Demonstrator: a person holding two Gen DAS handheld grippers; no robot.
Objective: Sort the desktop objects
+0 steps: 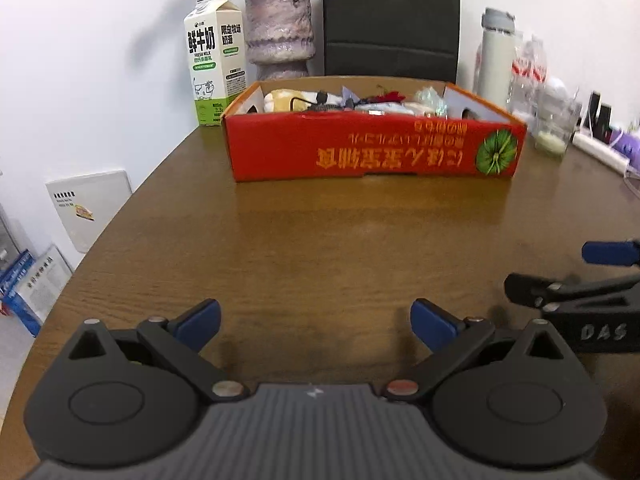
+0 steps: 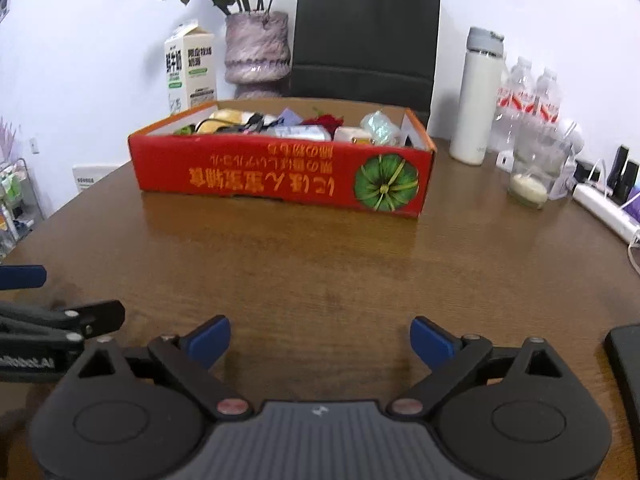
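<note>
A red cardboard box (image 1: 376,152) with a green pumpkin print stands on the brown wooden table (image 1: 320,240); it also shows in the right wrist view (image 2: 280,176). Several small items lie inside, among them a yellow soft thing (image 1: 282,100), a black cable, a red flower (image 2: 324,121) and a clear wrapped packet (image 2: 378,126). My left gripper (image 1: 316,322) is open and empty, low over the table in front of the box. My right gripper (image 2: 320,342) is open and empty beside it, and it shows at the right edge of the left wrist view (image 1: 580,280).
Behind the box stand a milk carton (image 1: 214,60), a purple vase with dried flowers (image 1: 278,36) and a black paper bag (image 1: 390,20). At the right are a white thermos (image 2: 478,96), water bottles (image 2: 528,96), a glass jar (image 2: 532,176) and a power strip (image 2: 604,208). A black object (image 2: 626,360) lies near right.
</note>
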